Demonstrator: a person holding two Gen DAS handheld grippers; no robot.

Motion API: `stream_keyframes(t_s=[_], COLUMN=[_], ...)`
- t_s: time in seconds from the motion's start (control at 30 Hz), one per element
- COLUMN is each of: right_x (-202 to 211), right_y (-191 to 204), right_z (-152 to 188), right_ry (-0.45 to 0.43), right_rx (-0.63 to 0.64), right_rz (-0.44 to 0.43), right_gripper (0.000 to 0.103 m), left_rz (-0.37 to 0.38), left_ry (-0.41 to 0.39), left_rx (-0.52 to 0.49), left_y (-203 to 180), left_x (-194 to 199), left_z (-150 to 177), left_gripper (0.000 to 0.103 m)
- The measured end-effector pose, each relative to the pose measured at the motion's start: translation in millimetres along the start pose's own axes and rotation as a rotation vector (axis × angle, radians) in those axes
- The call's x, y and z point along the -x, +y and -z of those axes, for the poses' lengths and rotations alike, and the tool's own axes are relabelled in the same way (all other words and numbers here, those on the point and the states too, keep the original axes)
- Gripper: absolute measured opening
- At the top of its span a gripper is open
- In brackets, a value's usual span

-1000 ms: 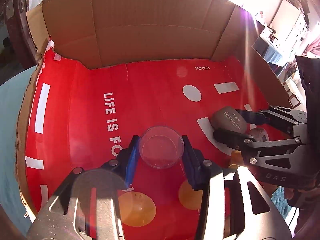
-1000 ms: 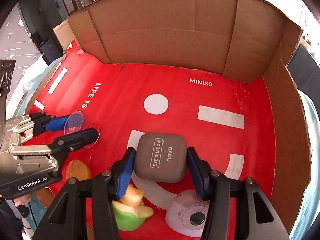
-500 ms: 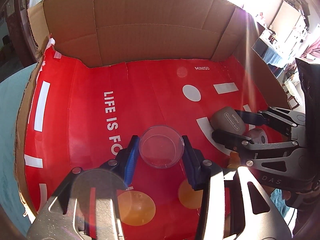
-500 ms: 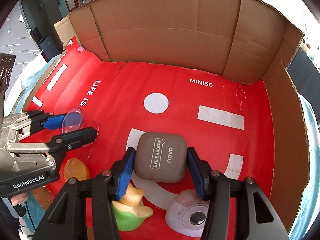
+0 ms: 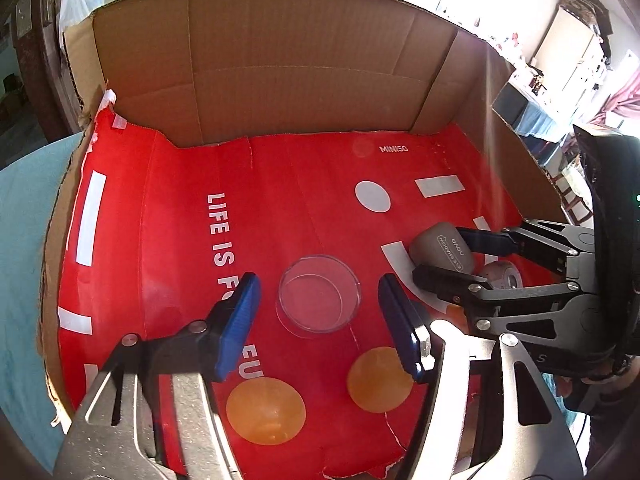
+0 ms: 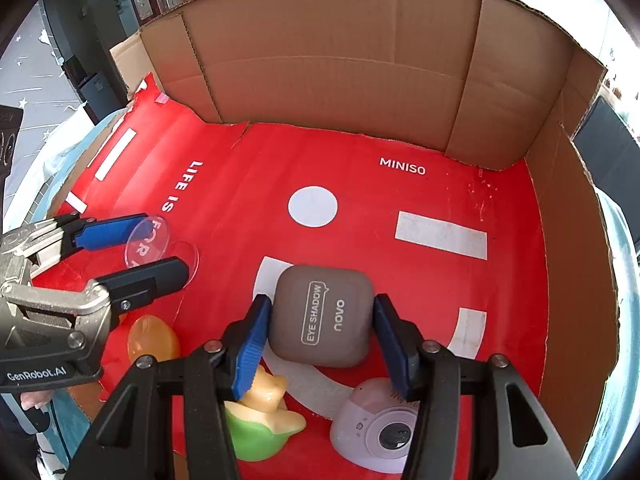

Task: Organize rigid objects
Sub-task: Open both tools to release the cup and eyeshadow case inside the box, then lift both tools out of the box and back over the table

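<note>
Starting at the left, my left tool stands spread over the red sheet that lines the floor of the cardboard box. Its jaws have just been opening, and the clear round dish sits on the sheet between the blue pads with a gap on each side, so neither pad touches it. From the right wrist camera the same dish shows between the two fingers of that tool, over the white lettering.

Nearer to me, below the dish, two orange translucent discs lie flat on the red sheet, one just beside each finger of the left tool.

Moving right, my right tool is clamped on the grey eye-shadow case: both blue pads press its left and right sides, and the case lies over the curved white band printed on the sheet. In the left wrist view the case sits between that tool's dark fingers.

Below the case, a green and yellow toy figure lies by the left finger of the right tool, and a white round camera-like gadget lies by its right finger. Farthest right rises the bare cardboard side wall.
</note>
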State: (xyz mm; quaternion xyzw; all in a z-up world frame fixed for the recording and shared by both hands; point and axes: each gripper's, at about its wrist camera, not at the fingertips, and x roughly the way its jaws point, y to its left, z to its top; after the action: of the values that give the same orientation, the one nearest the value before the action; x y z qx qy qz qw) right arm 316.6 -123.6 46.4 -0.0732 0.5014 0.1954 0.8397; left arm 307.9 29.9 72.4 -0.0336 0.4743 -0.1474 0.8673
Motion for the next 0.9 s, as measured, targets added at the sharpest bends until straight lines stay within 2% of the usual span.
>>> stream_keyframes(t_s=[0.27,0.33,0.63,0.7,0.9], right_x=[10.5,17.5,84.8,106.6,165.7], right_y=[-5.5,-7.3,-11.9,-10.2,1.8], right_z=[3.4,3.7,11.1,18.5,47.1], right_ry=[-0.017,-0.031,-0.158,-0.203,-0.325], right_rx=[-0.019,-0.026,-0.05,-0.05,-0.041], right_rz=[-0.001,-0.001,0.007,0.01,0.022], right_gripper=[0.059,0.059,0.073,0.077,0.085], left_rz=[0.026,0.04,0.018,0.013,-0.024], left_ry=[-0.059,-0.088,-0.226,-0.268,-0.4], left_rx=[0.025,0.037,0.048,0.042,-0.001], left_y=[-0.2,0.2,-12.6,-18.2,-42.6], left_x=[26.6,38.5,98.2,113.2,162.1], left_z=[4.1,6.4,26.0,33.5,62.6], left_gripper=[0.067,0.073,0.082,0.087,0.092])
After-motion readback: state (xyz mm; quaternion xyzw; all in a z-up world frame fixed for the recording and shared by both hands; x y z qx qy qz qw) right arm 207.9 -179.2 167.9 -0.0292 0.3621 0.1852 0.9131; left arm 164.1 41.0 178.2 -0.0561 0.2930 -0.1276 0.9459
